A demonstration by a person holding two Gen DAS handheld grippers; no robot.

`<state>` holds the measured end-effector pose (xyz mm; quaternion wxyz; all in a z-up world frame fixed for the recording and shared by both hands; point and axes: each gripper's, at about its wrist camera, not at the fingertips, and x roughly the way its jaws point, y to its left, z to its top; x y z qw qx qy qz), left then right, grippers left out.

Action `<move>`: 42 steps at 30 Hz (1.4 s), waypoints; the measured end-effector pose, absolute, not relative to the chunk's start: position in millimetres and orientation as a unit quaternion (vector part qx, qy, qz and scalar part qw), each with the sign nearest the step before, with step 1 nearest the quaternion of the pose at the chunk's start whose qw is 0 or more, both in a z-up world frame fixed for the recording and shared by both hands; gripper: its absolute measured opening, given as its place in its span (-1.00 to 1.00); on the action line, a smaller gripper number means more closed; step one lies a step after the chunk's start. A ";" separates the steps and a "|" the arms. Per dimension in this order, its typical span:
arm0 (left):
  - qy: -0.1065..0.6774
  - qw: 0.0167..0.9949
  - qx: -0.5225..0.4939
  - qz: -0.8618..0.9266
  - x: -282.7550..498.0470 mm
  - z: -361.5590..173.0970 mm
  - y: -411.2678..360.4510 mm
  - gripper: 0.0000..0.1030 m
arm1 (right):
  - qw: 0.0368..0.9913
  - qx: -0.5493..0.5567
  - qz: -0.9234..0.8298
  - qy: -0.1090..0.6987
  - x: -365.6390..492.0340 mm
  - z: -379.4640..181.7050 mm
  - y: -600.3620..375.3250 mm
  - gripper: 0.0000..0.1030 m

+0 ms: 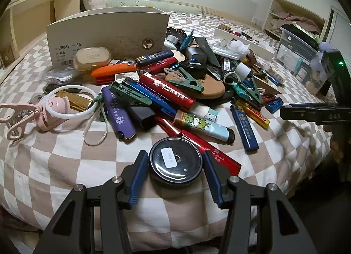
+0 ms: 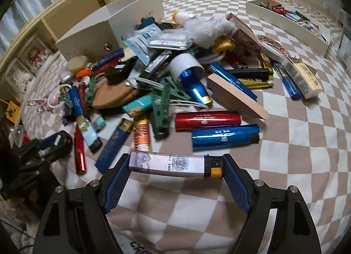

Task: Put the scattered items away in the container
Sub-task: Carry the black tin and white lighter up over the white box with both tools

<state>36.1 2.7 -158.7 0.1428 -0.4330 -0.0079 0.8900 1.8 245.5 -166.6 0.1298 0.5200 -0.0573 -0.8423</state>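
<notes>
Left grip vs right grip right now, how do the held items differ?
Left gripper is shut on a round black tin, pads on its rim; right gripper is shut on a long silver lighter, clamped end to end. The tin is dark with a white sticker; the lighter is printed, with an orange button. Both are held over the checkered bedspread.

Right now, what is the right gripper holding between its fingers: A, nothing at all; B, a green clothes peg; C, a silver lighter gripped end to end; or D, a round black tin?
C: in the right wrist view the right gripper is clamped on the two ends of a silver lighter, while the round black tin sits in the left gripper.
</notes>
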 end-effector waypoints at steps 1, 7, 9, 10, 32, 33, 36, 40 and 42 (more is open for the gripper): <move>-0.011 0.143 -0.433 0.890 35.9 -158.3 2.2 -0.01 | 0.131 0.519 -0.843 -0.062 3.4 -166.0 244.1 0.60; -0.026 0.145 -0.427 0.892 31.2 -153.2 -1.4 -0.01 | 0.137 0.510 -0.846 -0.073 4.8 -162.5 226.6 0.60; -0.029 0.148 -0.424 0.893 29.3 -151.0 -2.3 -0.01 | 0.144 0.506 -0.847 -0.076 3.8 -161.0 219.7 0.60; -0.030 0.149 -0.422 0.894 28.0 -149.9 -2.3 -0.01 | 0.147 0.504 -0.848 -0.074 4.3 -159.2 217.4 0.60; -0.065 0.148 -0.372 0.914 -35.2 -114.3 -26.7 -0.01 | 0.181 0.472 -0.847 -0.163 -59.0 -137.1 169.4 0.60; -0.067 0.146 -0.368 0.916 -39.1 -112.2 -28.8 -0.01 | 0.184 0.470 -0.847 -0.165 -63.3 -135.9 166.4 0.60; -0.070 0.140 -0.357 0.921 -51.8 -104.2 -37.2 -0.01 | 0.195 0.461 -0.849 -0.170 -76.4 -129.2 157.6 0.60; -0.074 0.128 -0.339 0.929 -70.1 -90.7 -51.6 -0.01 | 0.207 0.444 -0.854 -0.173 -94.6 -116.0 149.6 0.60; -0.076 0.122 -0.330 0.933 -78.0 -84.9 -58.1 -0.01 | 0.211 0.437 -0.857 -0.174 -102.5 -109.7 146.9 0.60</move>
